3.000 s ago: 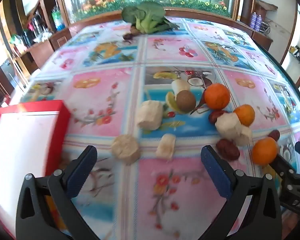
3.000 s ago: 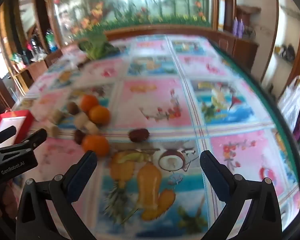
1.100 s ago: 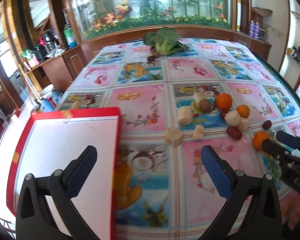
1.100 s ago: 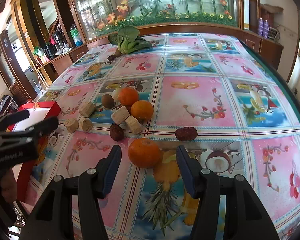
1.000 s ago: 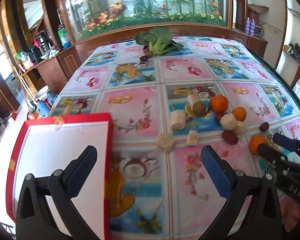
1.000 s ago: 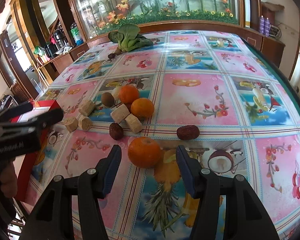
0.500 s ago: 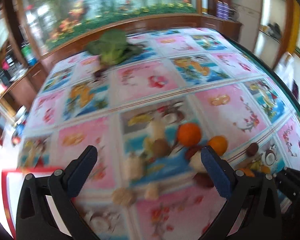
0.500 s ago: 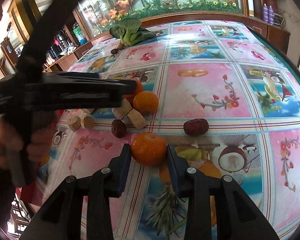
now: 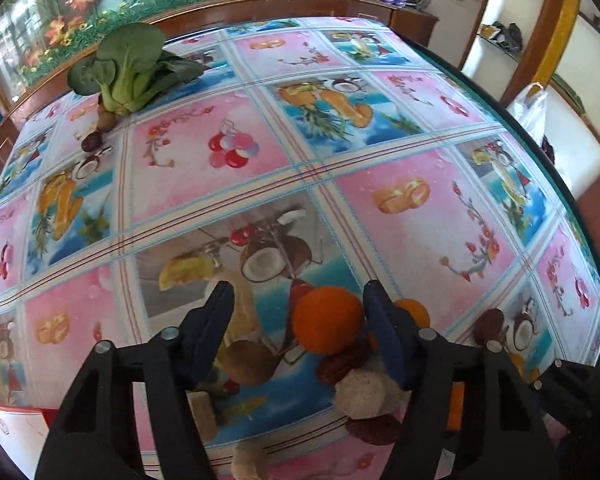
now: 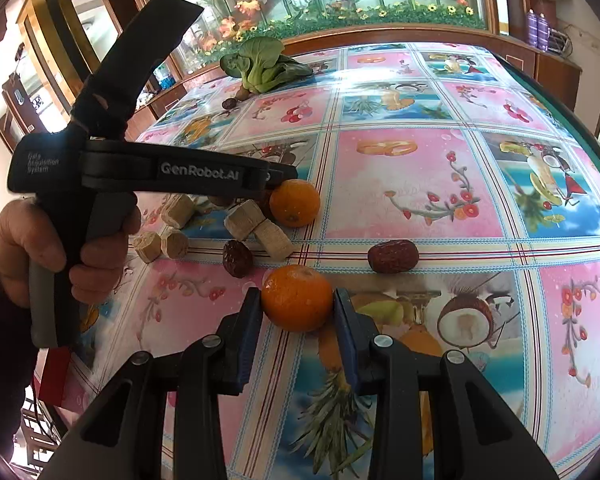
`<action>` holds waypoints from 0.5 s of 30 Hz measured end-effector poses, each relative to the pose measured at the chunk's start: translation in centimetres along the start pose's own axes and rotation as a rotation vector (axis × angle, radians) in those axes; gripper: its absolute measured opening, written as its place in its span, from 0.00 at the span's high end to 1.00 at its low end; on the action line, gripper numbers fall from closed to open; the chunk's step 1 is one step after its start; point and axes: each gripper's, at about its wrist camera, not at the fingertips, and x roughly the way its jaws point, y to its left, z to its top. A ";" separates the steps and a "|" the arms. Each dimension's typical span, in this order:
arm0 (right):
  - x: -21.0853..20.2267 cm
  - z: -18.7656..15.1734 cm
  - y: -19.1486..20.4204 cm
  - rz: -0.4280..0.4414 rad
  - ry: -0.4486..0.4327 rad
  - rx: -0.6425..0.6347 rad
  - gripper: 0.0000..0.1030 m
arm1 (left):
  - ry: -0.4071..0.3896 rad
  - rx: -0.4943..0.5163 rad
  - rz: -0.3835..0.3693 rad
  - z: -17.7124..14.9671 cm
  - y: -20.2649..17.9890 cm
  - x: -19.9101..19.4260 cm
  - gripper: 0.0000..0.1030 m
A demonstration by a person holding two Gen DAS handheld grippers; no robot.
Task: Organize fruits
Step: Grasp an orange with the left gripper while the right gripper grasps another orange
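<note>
My right gripper (image 10: pixel 297 307) is shut on an orange (image 10: pixel 297 297) that rests on the tablecloth. My left gripper (image 9: pixel 298 318) is partly closed around another orange (image 9: pixel 326 325); its right pad touches the fruit, the left pad stands apart. In the right wrist view the left gripper (image 10: pixel 278 178) reaches over the fruit pile beside a third orange (image 10: pixel 295 202). A kiwi (image 9: pixel 247 361), dark red dates (image 10: pixel 392 255) (image 10: pixel 238 257) and pale cut chunks (image 10: pixel 247 214) lie around them.
A bok choy (image 9: pixel 132 66) lies at the far edge of the table (image 9: pixel 380 128), with a date (image 9: pixel 91 141) near it. A red box corner (image 9: pixel 28 412) shows at the lower left. The table's right edge (image 10: pixel 580 120) drops off to the floor.
My left gripper moved forward over the pile and narrowed around an orange. My right gripper closed fully onto the near orange.
</note>
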 end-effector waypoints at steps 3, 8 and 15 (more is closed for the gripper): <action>0.0 0.0 -0.1 0.002 -0.001 0.001 0.66 | 0.012 0.016 -0.018 -0.1 0.1 -0.2 0.34; 0.0 0.0 -0.1 -0.002 -0.003 -0.001 0.66 | 0.034 0.039 -0.071 0.7 1.3 0.2 0.34; 0.0 0.0 0.0 -0.002 -0.006 0.000 0.66 | 0.008 0.141 -0.094 1.6 1.7 -0.8 0.35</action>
